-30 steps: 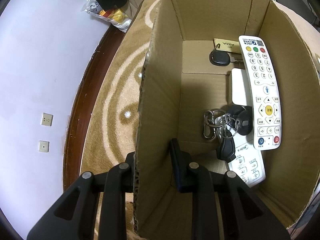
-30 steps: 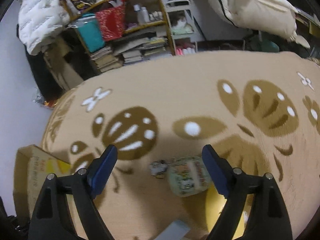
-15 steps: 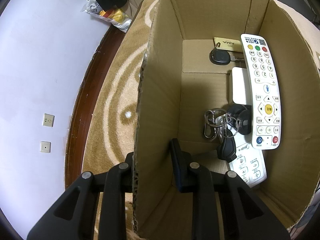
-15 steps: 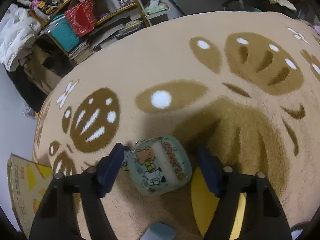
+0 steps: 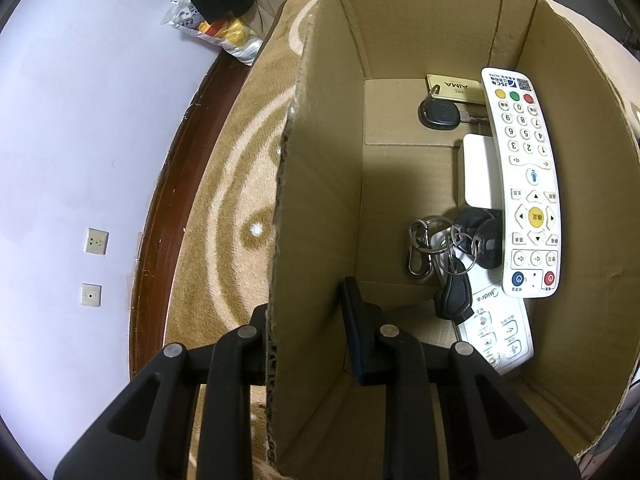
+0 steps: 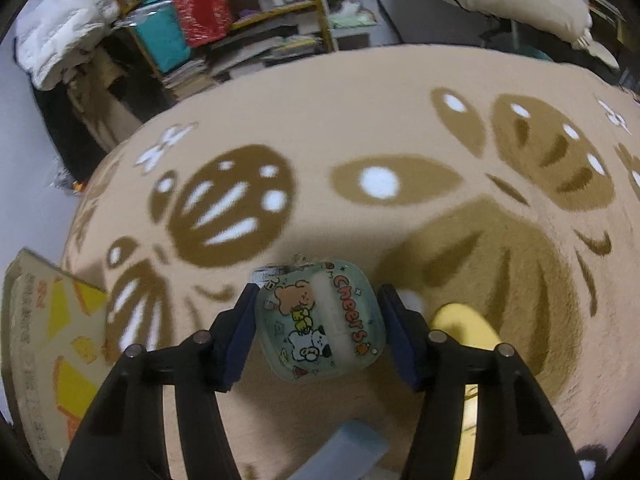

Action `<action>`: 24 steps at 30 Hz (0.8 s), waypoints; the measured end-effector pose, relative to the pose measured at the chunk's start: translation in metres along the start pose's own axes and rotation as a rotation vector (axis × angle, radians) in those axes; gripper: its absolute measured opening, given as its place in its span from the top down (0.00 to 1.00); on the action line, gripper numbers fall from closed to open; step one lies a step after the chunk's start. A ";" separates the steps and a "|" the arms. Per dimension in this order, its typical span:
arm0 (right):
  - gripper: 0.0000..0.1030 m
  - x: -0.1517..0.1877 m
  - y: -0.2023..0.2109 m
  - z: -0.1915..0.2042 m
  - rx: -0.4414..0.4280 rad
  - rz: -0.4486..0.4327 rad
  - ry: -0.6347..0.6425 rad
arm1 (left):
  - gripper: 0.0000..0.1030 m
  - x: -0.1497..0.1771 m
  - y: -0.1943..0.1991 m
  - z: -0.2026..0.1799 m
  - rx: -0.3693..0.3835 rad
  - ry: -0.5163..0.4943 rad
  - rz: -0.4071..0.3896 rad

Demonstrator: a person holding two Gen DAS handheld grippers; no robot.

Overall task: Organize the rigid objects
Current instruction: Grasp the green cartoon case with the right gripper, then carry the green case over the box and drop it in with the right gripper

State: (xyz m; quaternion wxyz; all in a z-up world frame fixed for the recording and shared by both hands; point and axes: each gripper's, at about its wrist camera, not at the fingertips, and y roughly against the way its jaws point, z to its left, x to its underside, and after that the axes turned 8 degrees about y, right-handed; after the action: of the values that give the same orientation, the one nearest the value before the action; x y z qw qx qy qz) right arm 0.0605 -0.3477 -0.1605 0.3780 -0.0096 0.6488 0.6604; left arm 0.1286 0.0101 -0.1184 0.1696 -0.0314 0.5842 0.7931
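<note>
The left gripper (image 5: 308,332) is clamped on the cardboard box (image 5: 400,28) wall; inside lie "JSCN" (image 5: 524,184) and "Midea" (image 5: 500,328) remotes. The right gripper (image 6: 318,328), jaws just closing, brackets the "Cheers" case (image 6: 320,320) on the carpet (image 6: 320,100); contact is unclear.

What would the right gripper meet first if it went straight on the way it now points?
Probably the clear cartoon case, which lies between the closing fingers of the right gripper. Past it is only the carpet. Whether the pads already touch the case is unclear.
</note>
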 end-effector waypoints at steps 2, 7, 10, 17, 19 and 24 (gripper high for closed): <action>0.39 -0.001 0.006 0.011 -0.014 -0.021 0.029 | 0.77 0.000 0.000 0.000 0.000 0.000 0.000; 0.39 -0.003 0.028 0.037 -0.051 -0.080 0.094 | 0.77 0.000 0.000 0.000 0.000 0.000 0.001; 0.39 -0.005 0.042 0.052 -0.082 -0.116 0.128 | 0.77 0.000 0.000 0.000 0.000 0.000 0.000; 0.39 -0.008 0.068 0.090 -0.176 -0.182 0.190 | 0.77 0.000 0.000 -0.001 -0.001 -0.001 0.000; 0.39 -0.010 0.077 0.102 -0.209 -0.203 0.213 | 0.77 -0.001 0.000 0.000 0.000 0.000 0.000; 0.39 -0.011 0.099 0.126 -0.275 -0.267 0.276 | 0.77 0.000 0.000 -0.001 0.000 0.000 0.002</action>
State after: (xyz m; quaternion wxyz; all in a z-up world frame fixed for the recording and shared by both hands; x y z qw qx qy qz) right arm 0.0776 -0.2312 -0.0508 0.3648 -0.2367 0.5912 0.6792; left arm 0.1287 0.0092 -0.1182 0.1689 -0.0311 0.5840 0.7934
